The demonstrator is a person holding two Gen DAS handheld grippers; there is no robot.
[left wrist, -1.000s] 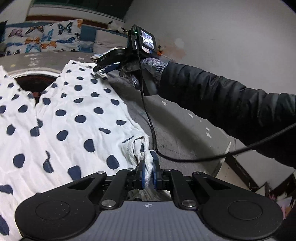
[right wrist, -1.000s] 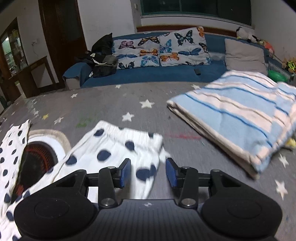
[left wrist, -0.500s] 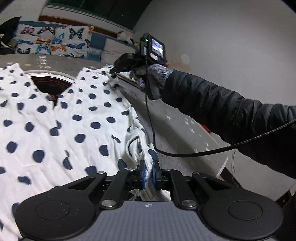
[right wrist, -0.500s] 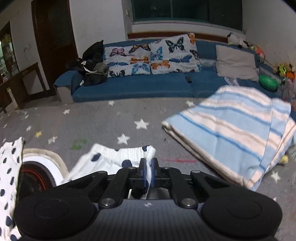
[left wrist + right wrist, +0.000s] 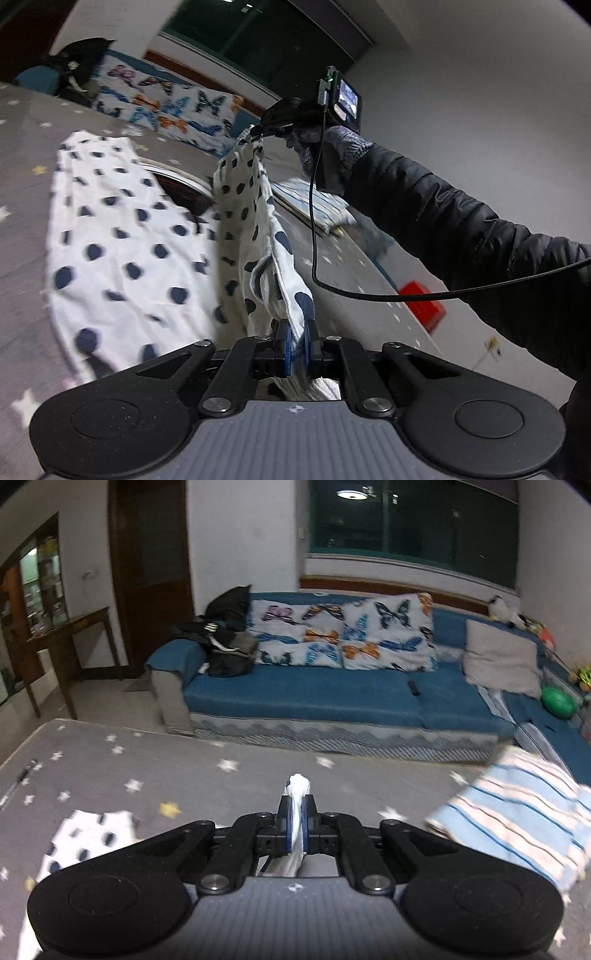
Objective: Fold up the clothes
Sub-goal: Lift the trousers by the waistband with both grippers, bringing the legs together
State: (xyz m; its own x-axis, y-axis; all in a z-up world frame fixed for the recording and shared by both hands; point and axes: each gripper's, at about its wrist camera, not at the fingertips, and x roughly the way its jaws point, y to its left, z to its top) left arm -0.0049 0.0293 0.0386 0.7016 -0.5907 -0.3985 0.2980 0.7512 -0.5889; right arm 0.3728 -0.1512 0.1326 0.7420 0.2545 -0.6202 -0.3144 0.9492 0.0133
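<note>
Two ends of the polka-dot garment (image 5: 255,236) are pinched: my left gripper (image 5: 297,345) and right gripper (image 5: 294,823) each clamp one. Rest lies on the star-print mat (image 5: 177,771), w/ striped blanket (image 5: 524,816) near it.

**Surface inspection: grey star-print bed cover**

The bed (image 5: 177,771) carries a grey cover printed with white and yellow stars. 1 white garment with dark blue dots (image 5: 122,254) lies partly flat on it, with 1 edge raised off the surface. 1 folded blue-and-cream striped blanket (image 5: 517,812) rests near the right edge. 1 pen (image 5: 18,781) lies at the far left.
</note>
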